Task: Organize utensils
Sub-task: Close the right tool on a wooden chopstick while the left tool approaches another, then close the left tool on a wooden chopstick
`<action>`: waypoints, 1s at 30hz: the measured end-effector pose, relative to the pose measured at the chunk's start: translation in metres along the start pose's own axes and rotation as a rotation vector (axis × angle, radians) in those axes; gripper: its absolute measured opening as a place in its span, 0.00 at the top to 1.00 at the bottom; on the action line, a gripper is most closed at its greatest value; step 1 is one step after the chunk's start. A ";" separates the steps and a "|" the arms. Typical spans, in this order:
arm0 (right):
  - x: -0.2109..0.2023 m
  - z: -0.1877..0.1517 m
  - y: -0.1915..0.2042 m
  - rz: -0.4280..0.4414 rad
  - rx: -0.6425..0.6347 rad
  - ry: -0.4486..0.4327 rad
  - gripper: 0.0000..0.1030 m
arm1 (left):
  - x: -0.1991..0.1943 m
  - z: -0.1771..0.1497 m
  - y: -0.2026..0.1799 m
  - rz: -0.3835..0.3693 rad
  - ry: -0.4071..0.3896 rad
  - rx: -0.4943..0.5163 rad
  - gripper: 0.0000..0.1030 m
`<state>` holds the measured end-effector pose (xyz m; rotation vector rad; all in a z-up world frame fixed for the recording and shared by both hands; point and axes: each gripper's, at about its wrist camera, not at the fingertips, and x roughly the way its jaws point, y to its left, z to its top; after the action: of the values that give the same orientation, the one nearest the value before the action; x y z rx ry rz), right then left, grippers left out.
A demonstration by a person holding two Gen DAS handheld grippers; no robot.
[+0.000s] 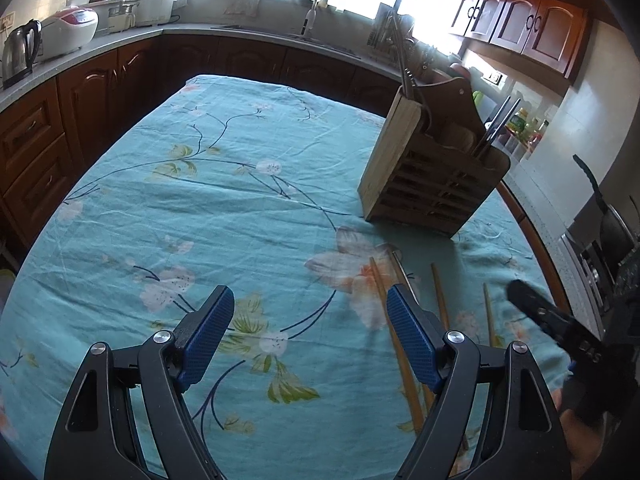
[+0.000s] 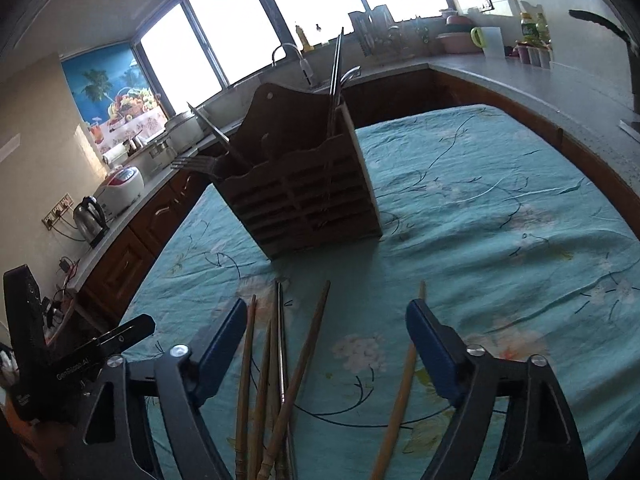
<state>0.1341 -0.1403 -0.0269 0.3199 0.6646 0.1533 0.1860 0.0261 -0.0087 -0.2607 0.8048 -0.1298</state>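
Loose chopsticks (image 2: 280,368) lie on the floral tablecloth (image 2: 480,220) in the lower centre of the right wrist view, just in front of a wooden utensil caddy (image 2: 308,196) that stands upright at mid-frame. Most are wooden; one thin grey one among them, the metal chopstick (image 2: 281,344), looks like steel. Their long axes run roughly from the bottom edge of the frame up toward the caddy, fanning slightly. A single wooden chopstick (image 2: 402,392) lies apart from the cluster, toward lower right.

The right gripper (image 2: 326,344) hovers directly over this group, fingers spread wide and empty. The cluster sits just inside its left finger, and the lone stick just inside its right finger, so both fall between the open pads. The sticks run along the gripper's reach, with the closing direction across them, which judged from here favours a pinch on one stick.

The caddy already holds metal chopsticks (image 2: 336,68) standing in its right compartment and a fork (image 2: 192,164) leaning out to the left.

In the left wrist view the same sticks (image 1: 400,312) appear at lower right, partly behind the right finger of the left gripper (image 1: 308,340), which is also wide open and holds nothing. It points over bare cloth at lower centre, with the caddy (image 1: 428,176) well off to upper right. The right gripper is therefore the nearer and better placed for the pick. The kitchen counter (image 1: 120,36) curves along the top of the frame.
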 end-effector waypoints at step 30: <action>-0.005 0.006 -0.041 -0.063 0.016 0.096 0.94 | 0.085 -0.012 -0.083 0.035 0.179 0.255 0.44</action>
<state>0.1359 -0.1810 -0.0337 0.3081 0.7705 0.1039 0.2349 -0.0738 -0.0524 0.0063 0.9597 -0.2236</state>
